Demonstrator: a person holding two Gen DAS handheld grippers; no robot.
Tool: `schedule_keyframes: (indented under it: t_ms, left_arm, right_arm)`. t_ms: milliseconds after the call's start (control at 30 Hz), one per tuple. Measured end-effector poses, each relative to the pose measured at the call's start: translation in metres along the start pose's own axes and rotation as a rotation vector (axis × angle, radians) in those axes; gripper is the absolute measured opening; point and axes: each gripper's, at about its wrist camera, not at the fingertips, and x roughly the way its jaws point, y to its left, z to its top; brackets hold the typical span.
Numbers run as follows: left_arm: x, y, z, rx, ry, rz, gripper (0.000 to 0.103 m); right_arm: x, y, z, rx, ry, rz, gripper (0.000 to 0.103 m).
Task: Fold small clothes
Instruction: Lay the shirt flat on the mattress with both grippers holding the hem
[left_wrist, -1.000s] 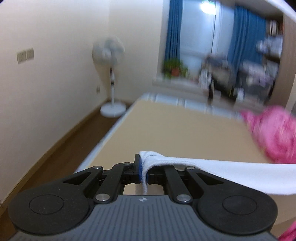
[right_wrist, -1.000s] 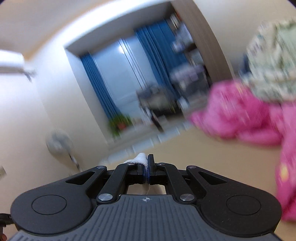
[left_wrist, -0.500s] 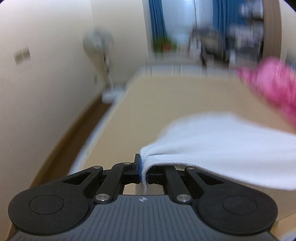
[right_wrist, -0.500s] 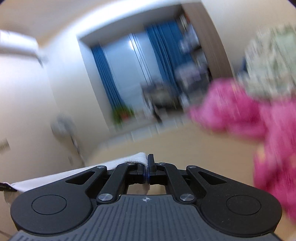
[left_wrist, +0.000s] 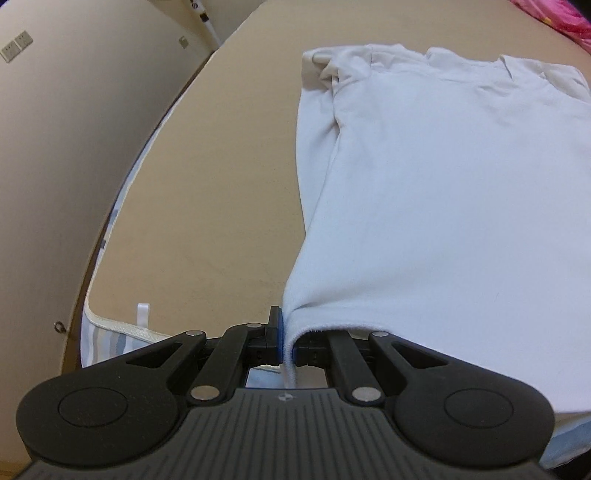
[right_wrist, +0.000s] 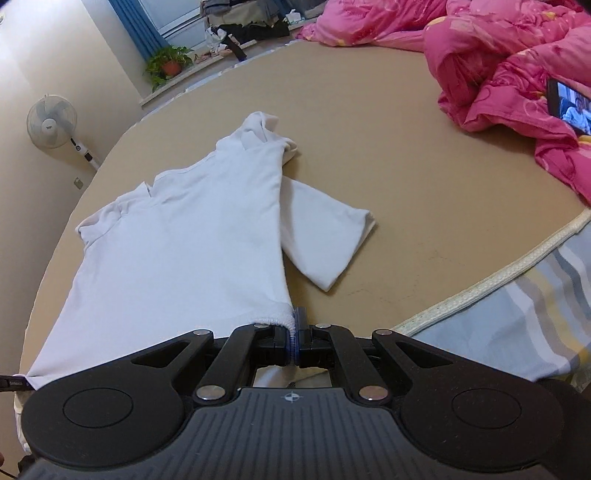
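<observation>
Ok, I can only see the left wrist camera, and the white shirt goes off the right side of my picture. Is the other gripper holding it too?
Observer: Yes. The right gripper is shut on the hem corner of the white shirt.
Operator: Is there a sleeve on that side?
Observer: Yes, one sleeve lies spread out on the mattress, to the right of the shirt's body.
Operator: What is the pink stuff in my top corner?
Observer: A crumpled pink quilt, piled at the far right of the bed.
</observation>
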Motion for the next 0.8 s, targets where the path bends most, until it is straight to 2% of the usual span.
schedule_keyframes:
  t_ms: [67,233,533,800]
  left_arm:
    - [-0.003,0.002,0.006,-0.004,-0.012,-0.002,0.004]
    - [-0.009,0.002,-0.003,0.001,-0.034,-0.010,0.004]
    - [-0.014,0.003,-0.032,0.018,-0.022,-0.022,0.004]
    - [0.003,-0.010,-0.059,0.060,0.015,0.010,0.004]
  right_arm:
    - [0.010,-0.008,0.010,0.005,-0.009,0.006,0.001]
    - [0.003,-0.014,0.019,0.002,-0.034,0.020,0.001]
    - [-0.022,-0.021,0.000,-0.011,-0.038,0.017,0.001]
    - [-0.014,-0.035,-0.029,0.008,0.035,-0.013,0.001]
